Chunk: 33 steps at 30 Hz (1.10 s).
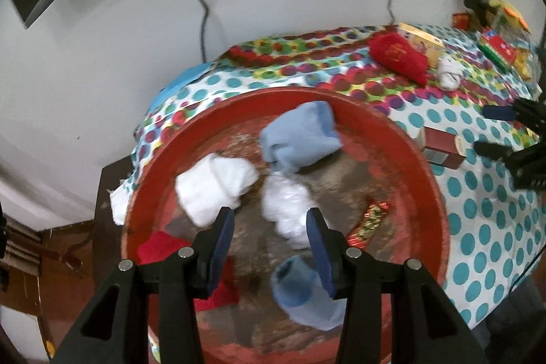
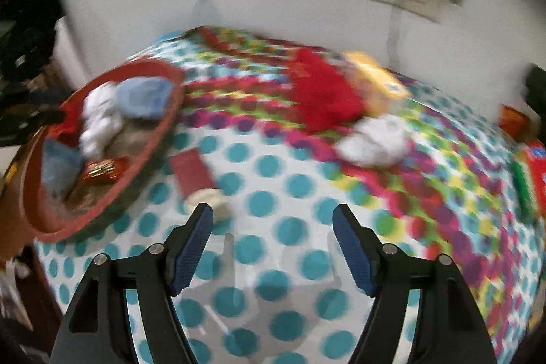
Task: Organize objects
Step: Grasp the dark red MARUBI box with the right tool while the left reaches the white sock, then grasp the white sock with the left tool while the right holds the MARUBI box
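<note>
Dotted tablecloth [image 2: 273, 255], clear beneath gripper [image 2: 273, 224]

The left claw [image 1: 269, 227] hangs over the round red plastic basin [image 1: 392, 125], which sits on the polka-dot cloth-covered surface [image 1: 477, 210]. In the basin, a white rolled sock [image 1: 211, 186] lies ahead-left of the claw, a light blue folded cloth [image 1: 300, 139] straight ahead, a crumpled white plastic bag [image 1: 290, 207] between the jaws. Right of the basin lies a dark red rectangular box [image 1: 443, 149]; beyond it, a red plush pouch [image 1: 399, 57].
</note>
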### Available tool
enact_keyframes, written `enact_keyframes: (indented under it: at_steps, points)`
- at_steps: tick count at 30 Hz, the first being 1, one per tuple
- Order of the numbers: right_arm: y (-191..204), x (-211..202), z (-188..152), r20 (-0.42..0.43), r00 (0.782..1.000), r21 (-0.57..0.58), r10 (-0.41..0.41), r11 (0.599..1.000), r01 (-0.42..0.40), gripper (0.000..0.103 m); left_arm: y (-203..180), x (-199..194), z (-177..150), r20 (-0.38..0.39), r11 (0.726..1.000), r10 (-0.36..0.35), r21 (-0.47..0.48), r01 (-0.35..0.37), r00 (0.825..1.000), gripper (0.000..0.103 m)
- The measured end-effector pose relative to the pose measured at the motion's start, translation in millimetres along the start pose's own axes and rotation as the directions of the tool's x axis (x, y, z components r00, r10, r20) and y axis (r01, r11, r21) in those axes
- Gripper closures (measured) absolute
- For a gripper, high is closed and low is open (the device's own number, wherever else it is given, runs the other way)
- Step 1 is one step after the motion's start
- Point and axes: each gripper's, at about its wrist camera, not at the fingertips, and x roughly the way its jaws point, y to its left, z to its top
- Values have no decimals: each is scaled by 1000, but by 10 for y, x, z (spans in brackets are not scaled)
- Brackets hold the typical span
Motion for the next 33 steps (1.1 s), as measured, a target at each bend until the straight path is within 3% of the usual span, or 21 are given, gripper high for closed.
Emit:
enact_keyframes:
  at_steps: [8,11,13,16,19,23,30,33]
  points:
    - [373,316,127,-33,997,-167,74,983,-78,33,-275,173,69,-44,999,-13,45,15,999,58]
    - [408,415,123,-48,994,-184,100,977,-108,45,-324,233,104,-65,999,-38,14,39,997,58]
    - [425,474,106,-54,993,-191,109,975,-117,64,-387,274,150,-79,999,-54,0,54,995,57]
    - [432,495,79,-39,992,-198,123,972,-128,75,-551,314,259,-92,999,-35,22,37,995,58]
    - [383,456,50,-26,993,-183,115,976,-118,75,-782,317,453,-81,997,-52,45,56,995,58]
    - [95,310,-66,-6,997,-149,77,986,-77,75,-1205,312,729,-54,988,-114,98,119,992,58]
    - [-923,20,-383,-21,997,12,-76,997,76,75,-2160,453,1152,-39,950,-223,214,226,974,57]
    - [-1303,-63,-517,-27,994,91,-109,990,111,75,-2476,533,1299,-31,941,-236,243,237,971,57]
